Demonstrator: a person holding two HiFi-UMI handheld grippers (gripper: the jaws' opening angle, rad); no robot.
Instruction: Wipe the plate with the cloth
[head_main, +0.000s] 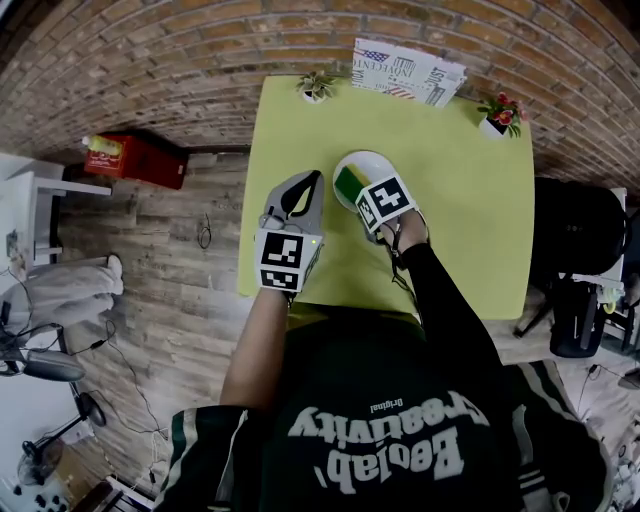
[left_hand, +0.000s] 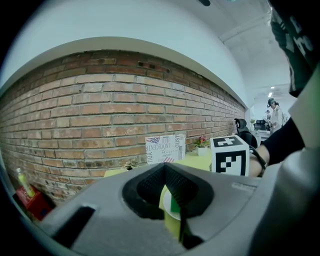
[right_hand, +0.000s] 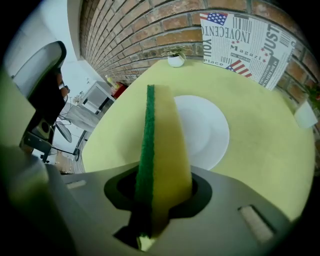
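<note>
The plate (right_hand: 207, 131) lay white on the yellow-green table (head_main: 460, 210), just ahead of and below the right gripper (right_hand: 157, 197). That gripper's jaws were clamped on a yellow sponge (right_hand: 170, 145), held on edge over the plate's near rim with its green face to the left. The left gripper (head_main: 312, 185) sat just left of the plate, its jaws together and empty.

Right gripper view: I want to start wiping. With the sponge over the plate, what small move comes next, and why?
Probably lower the right gripper slightly until the yellow sponge with a green scouring face presses on the round white plate. Its jaws clamp the sponge, whose tip lies over the plate, but contact cannot be confirmed.
</note>
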